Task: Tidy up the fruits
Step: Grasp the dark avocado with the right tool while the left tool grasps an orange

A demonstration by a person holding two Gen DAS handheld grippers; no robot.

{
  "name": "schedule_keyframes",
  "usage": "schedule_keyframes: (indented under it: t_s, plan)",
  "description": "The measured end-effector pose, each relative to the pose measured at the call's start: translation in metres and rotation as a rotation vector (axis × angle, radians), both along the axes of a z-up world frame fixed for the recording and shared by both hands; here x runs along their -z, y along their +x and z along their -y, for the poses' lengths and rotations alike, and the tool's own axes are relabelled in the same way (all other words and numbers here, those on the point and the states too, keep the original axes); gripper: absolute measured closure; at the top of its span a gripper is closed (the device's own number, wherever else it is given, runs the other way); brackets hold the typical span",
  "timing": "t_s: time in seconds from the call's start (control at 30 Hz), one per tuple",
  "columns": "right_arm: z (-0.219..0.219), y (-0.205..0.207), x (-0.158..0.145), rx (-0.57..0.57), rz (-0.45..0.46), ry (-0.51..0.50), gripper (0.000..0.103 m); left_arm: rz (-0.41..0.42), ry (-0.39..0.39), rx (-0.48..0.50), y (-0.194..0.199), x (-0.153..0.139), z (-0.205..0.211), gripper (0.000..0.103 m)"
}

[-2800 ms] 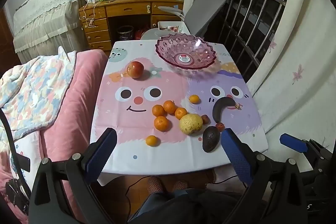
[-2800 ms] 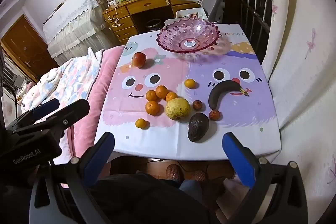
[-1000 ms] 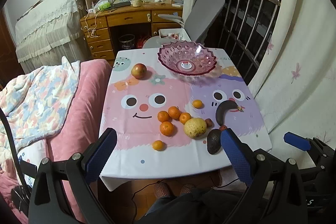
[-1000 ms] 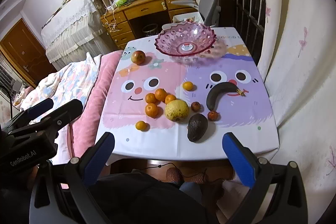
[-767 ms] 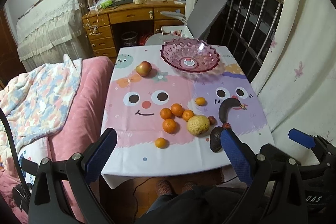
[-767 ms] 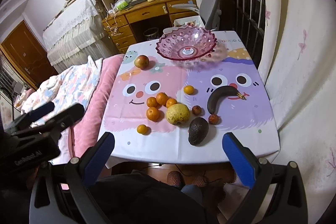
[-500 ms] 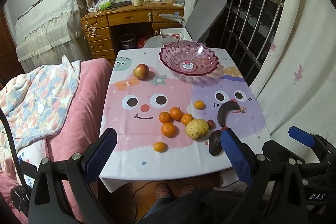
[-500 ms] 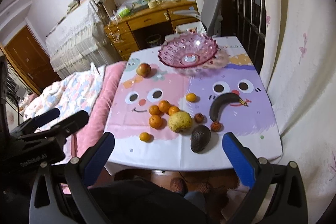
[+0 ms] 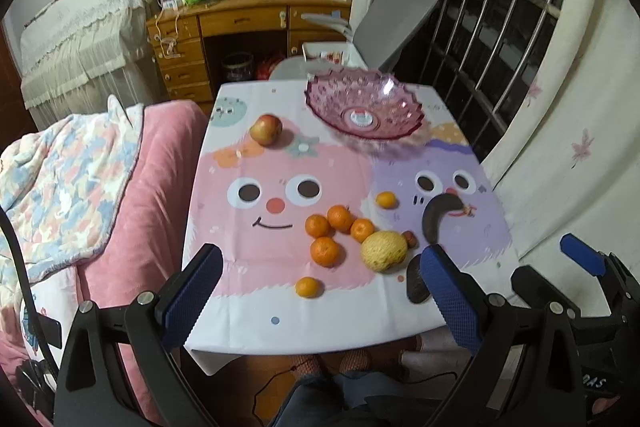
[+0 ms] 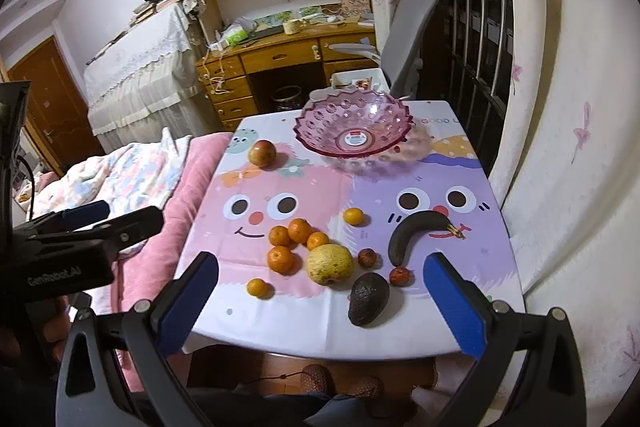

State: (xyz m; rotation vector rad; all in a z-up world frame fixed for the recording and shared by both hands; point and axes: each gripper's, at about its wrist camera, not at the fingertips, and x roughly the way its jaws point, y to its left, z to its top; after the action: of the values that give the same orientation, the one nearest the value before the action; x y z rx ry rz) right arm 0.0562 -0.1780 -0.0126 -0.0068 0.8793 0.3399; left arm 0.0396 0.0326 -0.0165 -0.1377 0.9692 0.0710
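On the table (image 10: pixel 492 311), spread with a cartoon-face cloth, we see all the fruit lying loose, while the pink glass bowl (image 10: pixel 354 129) at the far edge holds none of it. Our left gripper (image 9: pixel 320 291) hangs over the near edge with its jaws spread wide and nothing between them; our right gripper (image 10: pixel 320 307) is likewise wide apart and holds nothing. Both are short of the fruit.

Near the middle sit four oranges (image 10: pixel 289 235) in a tight cluster, with a yellow pear-like fruit (image 10: pixel 330 263) just beside them. A smaller orange (image 10: pixel 257 287) lies alone toward the near edge, and another (image 10: pixel 353 216) lies apart, farther back. To the right of the yellow fruit are two small reddish-brown fruits (image 10: pixel 367 257), a dark avocado (image 10: pixel 368 298) near the front edge, and a blackened banana (image 10: pixel 416 231) curved on the purple face. A red apple (image 10: pixel 262 153) rests well apart, at the far left, near the bowl.

Beside the table, on the left, is a bed with a pink blanket (image 9: pixel 152 187).
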Motion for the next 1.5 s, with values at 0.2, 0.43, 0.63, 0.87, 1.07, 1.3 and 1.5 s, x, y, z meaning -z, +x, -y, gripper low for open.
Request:
schedule_keyframes:
  t_s: [0.2,0.43,0.63,0.87,1.07,1.3,1.5]
  plan:
    - [-0.011,0.004,0.028,0.06,0.043,-0.126,0.0,-0.094,-0.042,0.049,0.02,0.04,-0.015,0.004]
    - [-0.018,0.007,0.068,0.148,0.083,-0.187,0.0,-0.231,-0.069,0.1,0.049,0.098,-0.017,0.004]
    - [-0.015,0.013,0.117,0.14,0.059,-0.211,0.001,-0.338,-0.108,0.082,0.081,0.15,-0.02,0.004]
    - [-0.015,0.035,0.172,0.079,-0.085,-0.237,0.012,-0.481,-0.149,0.056,0.12,0.211,-0.014,0.008]
    - [-0.018,0.059,0.212,0.017,-0.262,-0.221,0.036,-0.597,-0.21,0.006,0.139,0.252,-0.015,0.015]
    - [-0.013,0.079,0.228,-0.004,-0.353,-0.224,0.039,-0.692,-0.237,-0.017,0.162,0.282,-0.016,0.021]
    - [-0.012,0.089,0.234,-0.019,-0.414,-0.232,0.045,-0.75,-0.233,-0.026,0.169,0.297,-0.014,0.039]
